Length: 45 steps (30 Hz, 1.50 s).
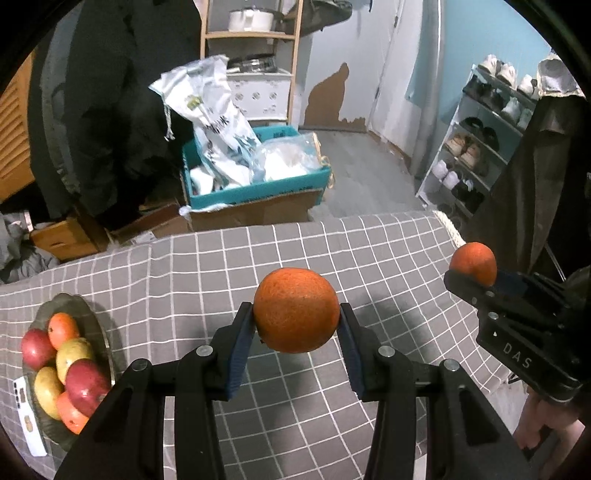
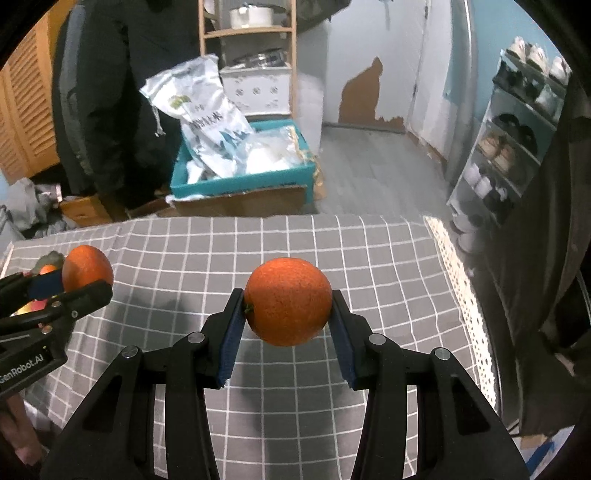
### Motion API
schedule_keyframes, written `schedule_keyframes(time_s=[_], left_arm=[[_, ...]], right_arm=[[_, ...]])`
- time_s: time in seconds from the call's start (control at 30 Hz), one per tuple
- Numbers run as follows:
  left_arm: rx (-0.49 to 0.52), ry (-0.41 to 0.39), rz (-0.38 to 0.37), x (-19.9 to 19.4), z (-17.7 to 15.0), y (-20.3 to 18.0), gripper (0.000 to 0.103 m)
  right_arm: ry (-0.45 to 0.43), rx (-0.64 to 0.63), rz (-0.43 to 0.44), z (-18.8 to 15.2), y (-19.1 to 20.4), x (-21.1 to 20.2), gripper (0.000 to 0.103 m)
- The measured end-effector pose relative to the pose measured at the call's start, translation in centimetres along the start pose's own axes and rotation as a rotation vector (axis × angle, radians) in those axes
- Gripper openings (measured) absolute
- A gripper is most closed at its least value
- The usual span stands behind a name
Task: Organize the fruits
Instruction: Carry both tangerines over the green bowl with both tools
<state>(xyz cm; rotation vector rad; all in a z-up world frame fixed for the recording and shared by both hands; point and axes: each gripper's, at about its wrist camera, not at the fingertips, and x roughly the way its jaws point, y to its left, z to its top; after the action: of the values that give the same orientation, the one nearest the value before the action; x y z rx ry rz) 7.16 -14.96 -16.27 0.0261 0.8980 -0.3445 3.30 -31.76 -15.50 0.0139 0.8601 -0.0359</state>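
Your left gripper [image 1: 296,319] is clamped on an orange [image 1: 296,310], blue pads pressed to its two sides, holding it up off the checked cloth [image 1: 207,266]. Your right gripper [image 2: 289,309] does the same with a second orange [image 2: 289,302], whose small green stem end shows at its left side against the pad. Both fruits hang clear of the table, with soft shadows on the cloth beneath them.

Each camera also catches the other tool. From the left wrist view you see the right gripper at the far right edge with its orange [image 1: 474,263] between the fingers, and part of your bare hand [image 1: 543,424] below it. From the right wrist view the left gripper sits at the left edge with its orange [image 2: 87,272].

To your left on the cloth stands a dark plate [image 1: 98,325] heaped with fruit: red apples [image 1: 86,386], yellowish ones [image 1: 72,356] and smaller orange ones [image 1: 62,329], all touching in one pile. A white phone [image 1: 27,417] lies just beside the plate's left rim.

Beyond the table's far edge you have a teal box [image 1: 255,190] stuffed with white bags, resting on cardboard, with a wooden shelf [image 1: 251,35] carrying a white pot behind it. A shoe rack [image 1: 476,144] stands at the right wall.
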Motion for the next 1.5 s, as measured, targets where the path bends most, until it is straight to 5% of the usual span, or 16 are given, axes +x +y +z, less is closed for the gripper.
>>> schedule_keyframes(time_s=[0.67, 1.5], left_arm=[[-0.058, -0.126, 0.064, -7.3, -0.2, 5.3, 0.046], [-0.246, -0.166, 0.2, -11.2, -3.0, 17.4, 0.046]], right_arm=[[-0.105, -0.104, 0.073, 2.6, 6.5, -4.8, 0.044], [-0.097, -0.278, 0.233, 5.2, 20.6, -3.3, 0.044]])
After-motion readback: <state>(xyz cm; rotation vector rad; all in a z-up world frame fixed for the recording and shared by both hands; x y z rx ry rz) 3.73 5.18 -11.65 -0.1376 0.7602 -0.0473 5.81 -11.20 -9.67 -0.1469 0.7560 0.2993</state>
